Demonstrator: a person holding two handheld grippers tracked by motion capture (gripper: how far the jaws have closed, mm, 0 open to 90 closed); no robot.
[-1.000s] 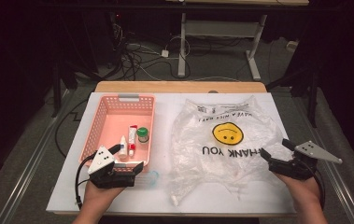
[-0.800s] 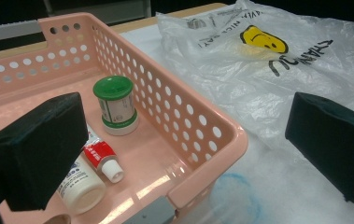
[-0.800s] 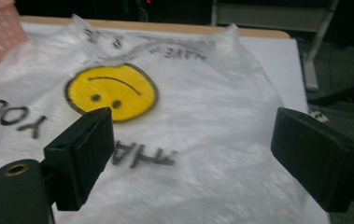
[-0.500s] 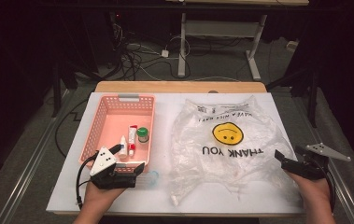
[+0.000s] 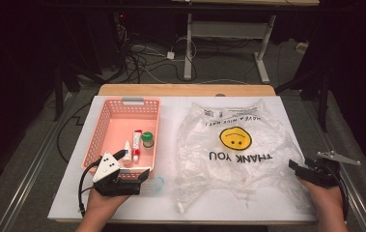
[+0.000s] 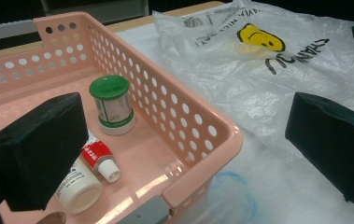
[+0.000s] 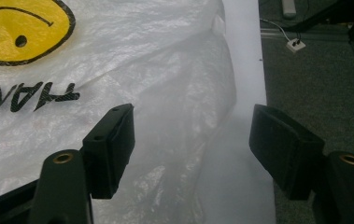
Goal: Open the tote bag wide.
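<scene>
Right gripper sits at the right edge of the clear plastic bag, jaws apart w/ the bag's edge between them. They've just been closing in, but pads aren't pressing the film yet. Bag lies flat on the white table, yellow smiley and "THANK YOU" print facing up, just beside the pink basket.

Left gripper hangs at the basket's near right corner, jaws wide, nothing held.

In the basket: green-lid jar upright, red-cap tube lying beside it, plus a white bottle, prob. on its side, partly hidden behind the jaw.
</scene>
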